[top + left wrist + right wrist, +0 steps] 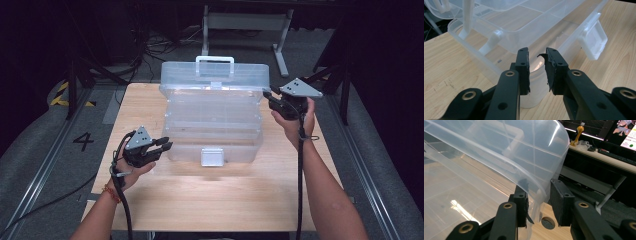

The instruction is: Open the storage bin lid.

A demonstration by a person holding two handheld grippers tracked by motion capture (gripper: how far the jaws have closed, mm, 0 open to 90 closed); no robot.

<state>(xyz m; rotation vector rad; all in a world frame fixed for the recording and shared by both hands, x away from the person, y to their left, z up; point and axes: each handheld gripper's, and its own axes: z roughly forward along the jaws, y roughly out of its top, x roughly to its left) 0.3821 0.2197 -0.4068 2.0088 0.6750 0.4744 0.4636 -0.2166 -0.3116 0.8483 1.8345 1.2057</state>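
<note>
A clear plastic toolbox (pixel 214 125) stands open on the wooden table (pixel 200 195), its lid (pixel 215 75) raised at the back with a white handle (pixel 215 61) on top. My left gripper (pixel 166 144) is at the box's front left corner. In the left gripper view the jaws (pixel 537 56) sit narrowly apart, with the rounded corner (pixel 534 82) between the pads. My right gripper (pixel 267 95) is up at the lid's right edge. In the right gripper view the gripper (pixel 539 192) has the lid's clear rim (pixel 541 187) filling the gap between its pads.
A white latch (pixel 211 156) hangs at the box's front middle, also in the left gripper view (pixel 594 42). A metal frame (pixel 245 25) and cables lie on the floor beyond the table. A desk with monitors (pixel 604 147) stands behind the lid.
</note>
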